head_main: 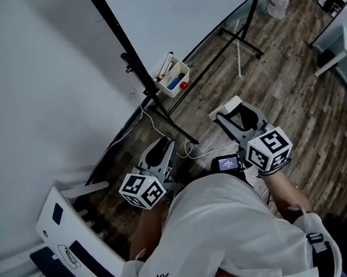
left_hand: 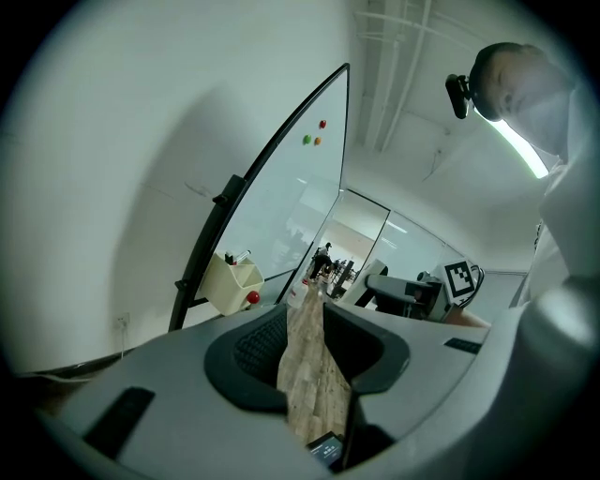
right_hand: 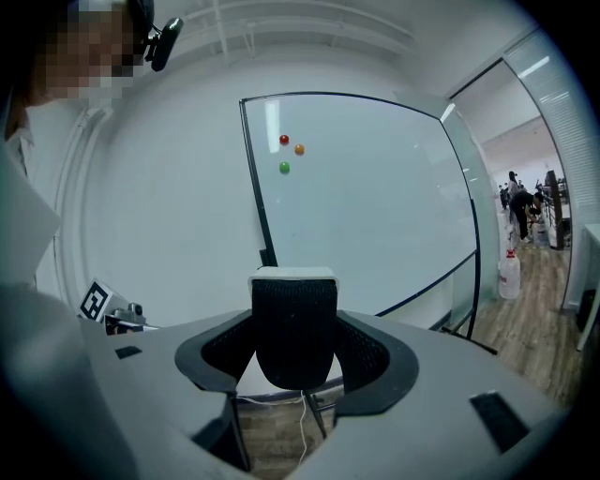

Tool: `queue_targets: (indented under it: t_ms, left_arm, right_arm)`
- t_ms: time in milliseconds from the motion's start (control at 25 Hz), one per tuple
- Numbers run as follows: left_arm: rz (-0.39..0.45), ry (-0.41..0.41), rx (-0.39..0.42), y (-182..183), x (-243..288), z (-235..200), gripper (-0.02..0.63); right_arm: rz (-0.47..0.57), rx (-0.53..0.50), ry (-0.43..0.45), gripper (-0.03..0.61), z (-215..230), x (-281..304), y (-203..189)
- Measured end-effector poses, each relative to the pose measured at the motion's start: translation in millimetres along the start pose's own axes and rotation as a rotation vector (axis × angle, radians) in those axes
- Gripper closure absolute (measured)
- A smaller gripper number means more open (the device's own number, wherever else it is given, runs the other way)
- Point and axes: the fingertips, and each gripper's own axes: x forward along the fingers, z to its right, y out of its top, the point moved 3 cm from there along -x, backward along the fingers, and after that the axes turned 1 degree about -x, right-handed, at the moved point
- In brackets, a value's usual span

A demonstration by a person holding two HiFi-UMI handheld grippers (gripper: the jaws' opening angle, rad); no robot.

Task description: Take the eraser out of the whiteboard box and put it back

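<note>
The cream whiteboard box (head_main: 173, 79) hangs on the whiteboard's black stand with markers and a red ball in it; it also shows in the left gripper view (left_hand: 232, 284). My right gripper (head_main: 234, 111) (right_hand: 293, 314) is shut on the eraser (head_main: 229, 106) (right_hand: 293, 323), whose black felt faces the camera under a white back. It is held above the floor, right of the box and well apart from it. My left gripper (head_main: 161, 147) (left_hand: 312, 305) hangs lower left, its jaws a little apart with nothing between them.
The whiteboard (right_hand: 375, 206) carries three small magnets (right_hand: 284, 140). Its black stand legs (head_main: 172, 123) and a white cable (head_main: 154, 127) cross the wooden floor. A water jug (head_main: 278, 3) stands far right. A white chair (head_main: 67, 234) sits at lower left.
</note>
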Motion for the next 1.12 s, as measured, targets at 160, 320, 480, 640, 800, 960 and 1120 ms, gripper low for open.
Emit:
queue_targets:
  t_ms: [160,320,480,640,800,960,1120]
  left_arm:
    - [-0.011,-0.003,-0.006,-5,-1,2,0.486]
    - [-0.014,-0.004,-0.003,-5,-2,4,0.486]
    - [-0.025,-0.009,0.008,-6,-1,6,0.486]
    - [-0.042,-0.017,0.006,-12,0,8,0.486]
    - [-0.051,-0.023,0.003,-16,1,10,0.486]
    - [-0.054,-0.024,0.001,-17,2,9,0.486]
    - [-0.051,-0.020,0.000,-17,0,11,0.486]
  right_arm:
    - [-0.009,0.009,-0.004,0.310,0,-1,-5]
    - [-0.015,0.012,-0.006,0.310,-1,-2,-9]
    - [-0.031,0.010,-0.013,0.310,-2,-5,-15]
    - [-0.047,0.024,-0.014,0.310,-3,-6,-24]
    - [-0.049,0.033,-0.015,0.310,-4,-7,-27]
    - [-0.050,0.038,-0.021,0.310,-1,-5,-29]
    - [-0.049,0.035,-0.020,0.310,-1,-8,-28]
